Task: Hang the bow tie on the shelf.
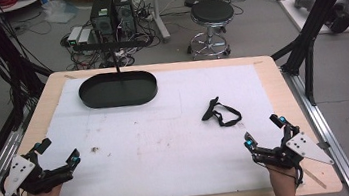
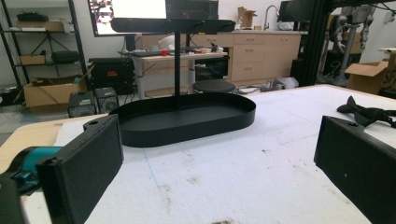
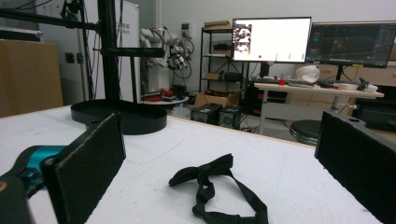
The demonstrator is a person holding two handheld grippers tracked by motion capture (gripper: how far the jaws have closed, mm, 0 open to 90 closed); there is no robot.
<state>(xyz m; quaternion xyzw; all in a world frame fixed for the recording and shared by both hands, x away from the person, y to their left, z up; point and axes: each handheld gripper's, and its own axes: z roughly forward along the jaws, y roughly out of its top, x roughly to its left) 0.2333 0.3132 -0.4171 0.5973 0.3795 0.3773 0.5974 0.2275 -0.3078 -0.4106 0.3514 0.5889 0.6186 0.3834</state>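
- the left gripper (image 1: pixel 58 152) rests at the near left corner of the tabletop (image 1: pixel 270 73), its fingers (image 2: pixel 81 172) spread wide with nothing between them.
- the right gripper (image 1: pixel 263 131) sits at the near right edge, fingers (image 3: pixel 86 161) likewise spread and empty; neither gripper touches anything.
- just beyond the right gripper, near but apart from it, lies the black bow tie (image 1: pixel 219 112) flat on the white foam sheet (image 1: pixel 168 144), its strap looped loosely toward the near side. in the right gripper view the bow tie (image 3: pixel 217 186) lies straight ahead between the spread fingers, so this looks like the thing to be picked up.
- the middle of the sheet carries some small brown specks (image 1: pixel 94 149) and nothing else.
- at the far left stands the black oval tray (image 1: pixel 88 91) with an upright post (image 1: pixel 117 67) and a crossbar (image 1: pixel 110 44) on top; the left gripper view shows the tray (image 2: pixel 243 114) holding nothing, with no item on the bar.
- as i judge it, the work is at its very start: no grasp made, the bow tie untouched. what is left is probably everything, namely closing on the bow tie, lifting it, and carrying it across to the stand or tray.
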